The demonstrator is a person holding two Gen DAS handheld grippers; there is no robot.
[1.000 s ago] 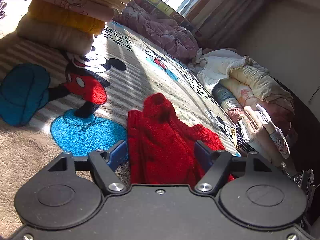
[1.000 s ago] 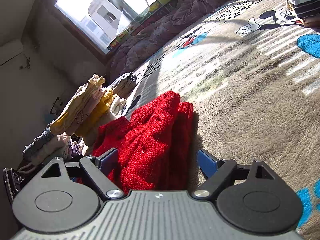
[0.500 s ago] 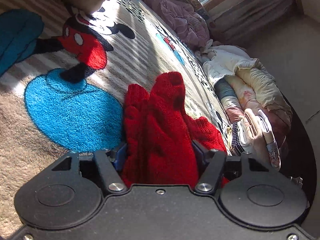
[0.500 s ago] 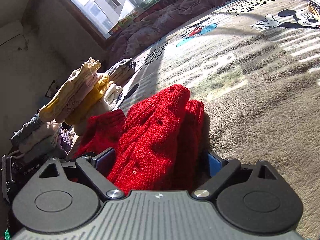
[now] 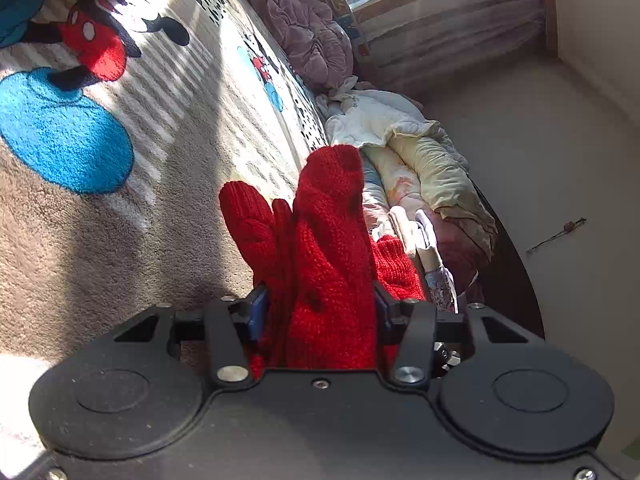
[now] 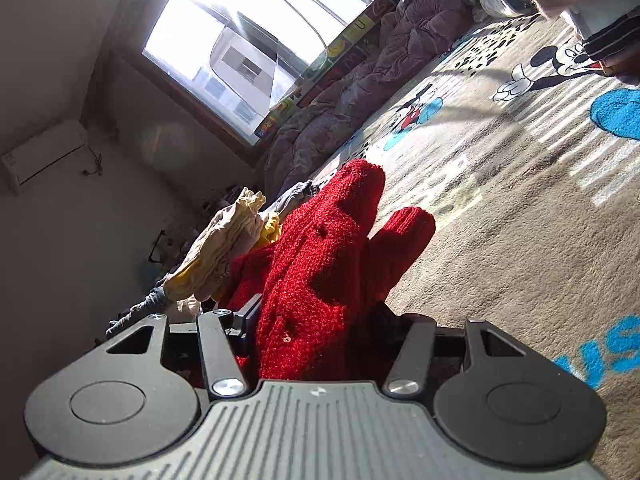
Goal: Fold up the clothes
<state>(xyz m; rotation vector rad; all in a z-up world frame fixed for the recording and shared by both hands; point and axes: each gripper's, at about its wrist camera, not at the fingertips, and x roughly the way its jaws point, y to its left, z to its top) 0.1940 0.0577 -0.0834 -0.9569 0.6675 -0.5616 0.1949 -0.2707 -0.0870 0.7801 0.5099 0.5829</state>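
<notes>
A folded red knitted sweater (image 5: 324, 264) is bunched between the blue-padded fingers of my left gripper (image 5: 318, 312), which is shut on it and holds it above the cartoon-print blanket (image 5: 168, 128). The same red sweater (image 6: 320, 280) fills my right gripper (image 6: 320, 332), which is also shut on it from the other side. Its folded ends stick up past both sets of fingers. The pads are mostly hidden by the knit.
A heap of unfolded clothes (image 5: 420, 160) lies along the bed's right edge in the left wrist view. A stack of folded clothes (image 6: 224, 248) stands left of the sweater in the right wrist view. A purple quilt (image 6: 360, 92) lies under the window (image 6: 248, 52).
Both grippers closed on the red sweater, which lay on the blanket one second ago, and lifted it. Both views tilted as it rose.
</notes>
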